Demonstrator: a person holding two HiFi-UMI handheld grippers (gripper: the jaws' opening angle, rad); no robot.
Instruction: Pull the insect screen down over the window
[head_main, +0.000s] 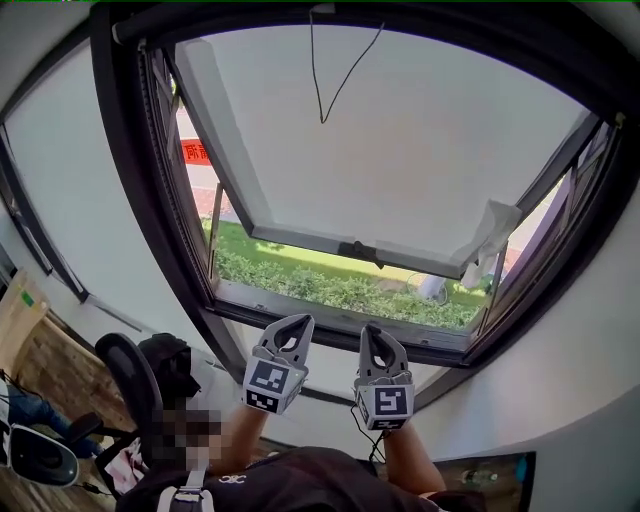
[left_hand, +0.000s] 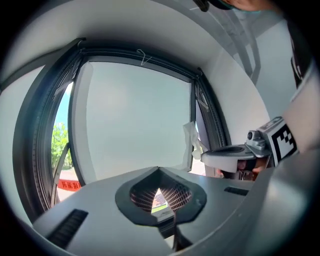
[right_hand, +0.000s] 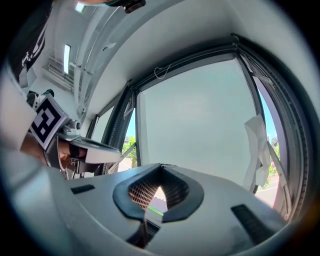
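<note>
While the screen (head_main: 240, 22) sits rolled at the top of the frame (head_main: 130, 200), its cord (head_main: 322, 80) hangs loose over the sash (head_main: 400, 150), which is tilted open at the bottom. Left gripper (head_main: 296, 322) and right gripper (head_main: 372, 330) are side by side at the frame's lower edge. Both are clenched on nothing, well apart from the cord.

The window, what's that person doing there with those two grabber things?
A person holds a gripper in each hand, low in front of the open window. The left gripper and right gripper are both shut and empty. A cord hangs at the top, untouched; the screen seems not yet pulled down.
</note>
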